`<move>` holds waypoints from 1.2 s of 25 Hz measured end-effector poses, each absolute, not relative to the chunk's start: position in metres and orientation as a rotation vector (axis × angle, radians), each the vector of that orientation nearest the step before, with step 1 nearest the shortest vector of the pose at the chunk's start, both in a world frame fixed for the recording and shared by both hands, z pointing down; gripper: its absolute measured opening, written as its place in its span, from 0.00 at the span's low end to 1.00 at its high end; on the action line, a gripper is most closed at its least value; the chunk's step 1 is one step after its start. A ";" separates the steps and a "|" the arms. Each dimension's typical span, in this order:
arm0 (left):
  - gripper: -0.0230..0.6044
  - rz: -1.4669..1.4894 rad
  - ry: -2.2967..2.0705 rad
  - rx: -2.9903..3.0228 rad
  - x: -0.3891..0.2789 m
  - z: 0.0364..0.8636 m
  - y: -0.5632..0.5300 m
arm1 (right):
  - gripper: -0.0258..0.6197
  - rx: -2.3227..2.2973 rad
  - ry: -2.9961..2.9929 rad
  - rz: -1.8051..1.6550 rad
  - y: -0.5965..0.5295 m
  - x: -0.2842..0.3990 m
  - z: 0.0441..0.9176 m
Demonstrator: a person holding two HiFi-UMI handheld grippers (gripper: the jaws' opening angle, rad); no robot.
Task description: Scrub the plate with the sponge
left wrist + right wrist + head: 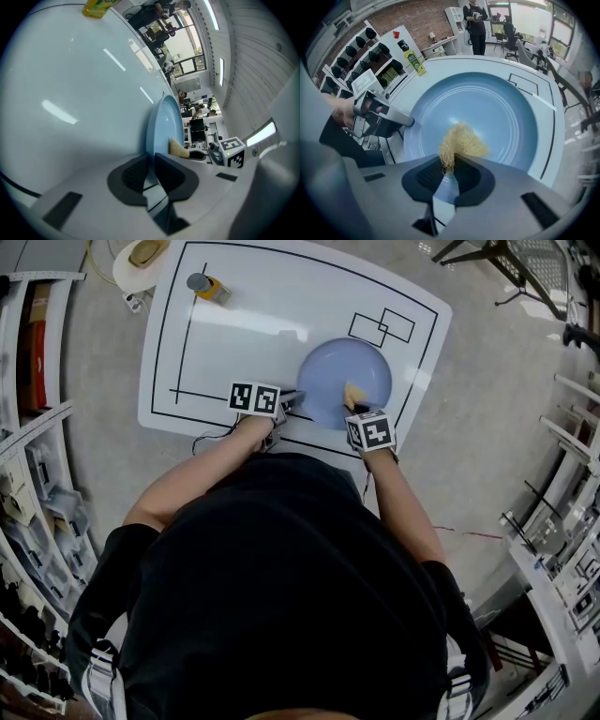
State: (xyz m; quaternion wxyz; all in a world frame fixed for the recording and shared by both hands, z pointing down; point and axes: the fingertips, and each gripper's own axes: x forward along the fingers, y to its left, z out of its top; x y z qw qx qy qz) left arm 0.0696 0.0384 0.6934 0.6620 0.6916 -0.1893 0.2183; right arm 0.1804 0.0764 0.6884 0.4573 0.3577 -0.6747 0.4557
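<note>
A round light-blue plate (339, 371) lies on the white table (253, 324) near its front edge. My left gripper (291, 401) is at the plate's left rim; in the left gripper view the plate (164, 124) stands edge-on and its rim runs between the jaws of the left gripper (152, 163), which are closed on it. My right gripper (354, 411) is shut on a yellowish fibrous sponge (354, 392). In the right gripper view the sponge (461, 140) sticks out of the right gripper (449, 169) and rests on the near part of the plate (492, 108).
A yellow bottle (208, 287) lies at the table's far left. A tape roll (141, 261) sits on the floor beyond that corner. Black lines and two rectangles (382, 326) are drawn on the table. Shelves (37, 456) line the left side; a person (476, 23) stands far off.
</note>
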 end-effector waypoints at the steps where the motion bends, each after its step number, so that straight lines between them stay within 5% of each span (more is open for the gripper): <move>1: 0.12 0.491 -0.431 1.562 0.070 0.693 0.038 | 0.12 0.872 -1.666 1.132 0.078 0.178 0.688; 30: 0.11 0.267 -0.693 1.514 0.032 0.689 -0.002 | 0.12 0.545 -1.925 1.100 0.050 0.061 0.683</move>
